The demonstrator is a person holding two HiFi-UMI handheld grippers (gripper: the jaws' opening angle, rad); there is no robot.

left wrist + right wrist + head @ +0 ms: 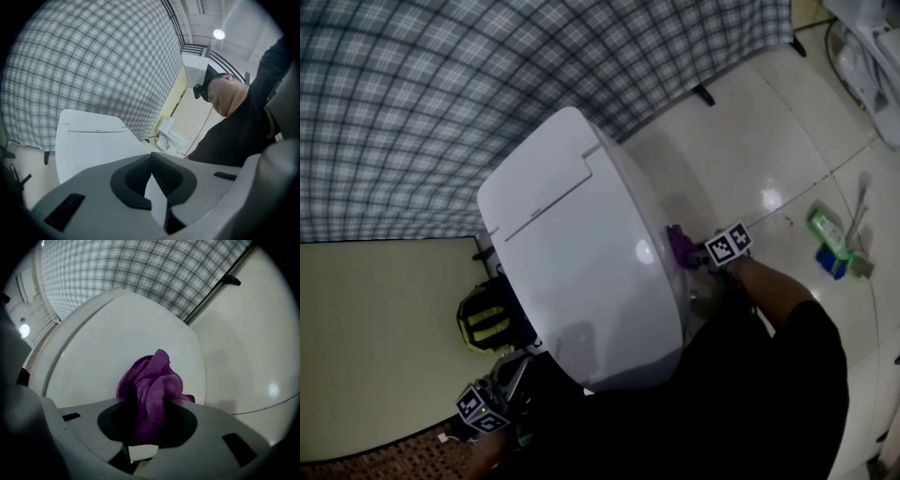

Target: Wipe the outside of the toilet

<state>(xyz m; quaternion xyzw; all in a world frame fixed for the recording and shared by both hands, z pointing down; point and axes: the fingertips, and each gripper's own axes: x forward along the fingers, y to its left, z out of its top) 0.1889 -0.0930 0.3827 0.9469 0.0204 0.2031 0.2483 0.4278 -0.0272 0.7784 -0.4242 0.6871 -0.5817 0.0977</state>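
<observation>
The white toilet (581,253) stands with its lid down below a plaid curtain. My right gripper (694,255) is at the toilet's right flank, shut on a purple cloth (680,246) that presses against the porcelain. In the right gripper view the bunched purple cloth (150,385) sticks out of the right gripper (149,416) toward the toilet's side (126,338). My left gripper (497,394) hangs low at the toilet's front left, away from the bowl. In its own view the left gripper (151,161) is shut with nothing in it, and the toilet lid (89,140) lies ahead.
A green bottle (828,232) and a blue item (834,264) lie on the glossy tiled floor at the right. A yellow and black object (487,319) sits to the toilet's left. The plaid curtain (441,103) hangs behind. Another white fixture (872,56) is at the top right.
</observation>
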